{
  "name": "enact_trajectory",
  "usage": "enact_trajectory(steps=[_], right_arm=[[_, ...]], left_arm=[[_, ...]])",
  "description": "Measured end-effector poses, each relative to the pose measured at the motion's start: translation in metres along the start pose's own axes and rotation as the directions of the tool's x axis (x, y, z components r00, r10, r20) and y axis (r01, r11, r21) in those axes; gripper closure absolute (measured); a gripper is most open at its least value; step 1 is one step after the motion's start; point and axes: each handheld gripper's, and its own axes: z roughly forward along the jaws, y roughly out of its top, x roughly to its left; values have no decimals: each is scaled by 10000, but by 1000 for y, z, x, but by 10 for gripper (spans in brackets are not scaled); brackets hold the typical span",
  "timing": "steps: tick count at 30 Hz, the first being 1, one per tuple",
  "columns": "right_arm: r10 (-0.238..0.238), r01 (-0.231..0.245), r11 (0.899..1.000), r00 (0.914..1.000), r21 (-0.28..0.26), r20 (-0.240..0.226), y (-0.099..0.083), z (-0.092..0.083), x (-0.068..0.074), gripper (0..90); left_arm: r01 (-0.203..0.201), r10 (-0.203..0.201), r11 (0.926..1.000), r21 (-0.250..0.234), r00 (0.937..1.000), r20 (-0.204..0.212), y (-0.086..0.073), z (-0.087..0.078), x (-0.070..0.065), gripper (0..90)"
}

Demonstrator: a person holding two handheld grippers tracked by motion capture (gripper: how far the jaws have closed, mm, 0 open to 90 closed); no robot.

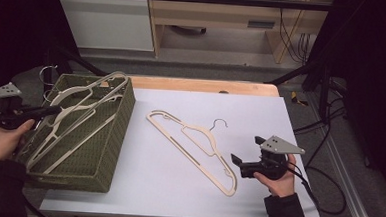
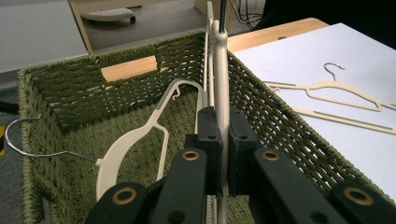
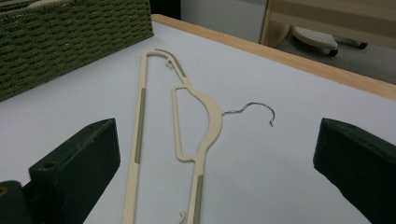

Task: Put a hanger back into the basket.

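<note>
Here the left gripper (image 2: 223, 140) clamps a cream hanger (image 2: 220, 70) over the basket (image 2: 289, 126); right gripper (image 3: 215, 163) gapes wide.

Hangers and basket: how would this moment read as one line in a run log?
left gripper: shut on held hanger, over basket | right gripper: open, facing table hanger | table hanger: flat, untouched

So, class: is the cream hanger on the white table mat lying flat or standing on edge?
Flat. The hanger lies on the mat, frame and hook both resting on it, untouched by the open right gripper.
</note>
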Motion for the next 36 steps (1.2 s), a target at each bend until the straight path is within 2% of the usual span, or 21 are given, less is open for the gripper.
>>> enact_trajectory(steps=[4,6,8,12,15,18,21,23,24,25,26,27,28,29,31,33,34,35,36], right_arm=[[6,-6,10000,10000,-12,-28,0,0,0,10],[3,-3,10000,10000,-9,-16,0,0,0,10],[6,-6,10000,10000,7,3,0,0,0,10],[8,-8,10000,10000,14,-12,-1,1,0,9],[-4,4,10000,10000,4,-17,-1,0,0,9],[-38,38,10000,10000,-48,12,0,-1,-1,8],[-12,12,10000,10000,-70,15,0,-2,-1,8],[-69,69,10000,10000,-42,13,0,-1,-1,9],[-24,24,10000,10000,-43,33,0,-1,0,9],[-66,66,10000,10000,-47,18,-1,-1,0,9],[-66,66,10000,10000,-47,18,-1,-1,0,9],[-53,53,10000,10000,-37,35,-1,0,0,9],[-53,53,10000,10000,-37,35,-1,0,0,9],[-38,38,10000,10000,-41,57,-1,-1,0,9],[-31,32,10000,10000,-51,45,-1,-1,0,9],[-22,22,10000,10000,-12,24,-1,-1,0,10],[-22,22,10000,10000,-12,24,-1,-1,0,10],[-46,46,10000,10000,-16,12,-1,0,0,10],[-44,44,10000,10000,-8,0,-1,0,0,10]], left_arm=[[124,-119,9989,445,9999,-118,-5,9,0,859],[283,-275,9976,635,9995,-135,-10,14,2,859],[678,-669,9947,769,9977,-142,-19,20,6,859],[932,-920,9904,1021,9956,-166,-28,29,8,858],[892,-877,9895,1138,9960,-185,-29,33,7,856],[1252,-1199,9834,1314,9917,-474,-32,41,8,851],[1384,-1307,9805,1392,9894,-627,-35,43,11,845],[1666,-1522,9747,1490,9829,-1034,-39,45,15,831],[1666,-1522,9747,1490,9829,-1034,-39,45,15,827],[1849,-1685,9705,1544,9791,-1138,-39,45,17,821],[1957,-1749,9677,1589,9751,-1360,-39,45,17,821],[2025,-1648,9612,1872,9660,-1992,-40,46,19,811],[2025,-1648,9612,1872,9660,-1992,-40,46,19,797],[2289,-1674,9468,2262,9506,-2612,-43,46,22,786],[2656,-1997,9377,2238,9395,-2782,-47,44,26,773],[2808,-2077,9309,2338,9331,-2937,-51,43,28,767],[2808,-2077,9309,2338,9331,-2937,-51,43,28,760],[2887,-2123,9274,2378,9297,-3009,-53,41,28,749],[2898,-2118,9272,2374,9282,-3059,-54,41,28,740]])
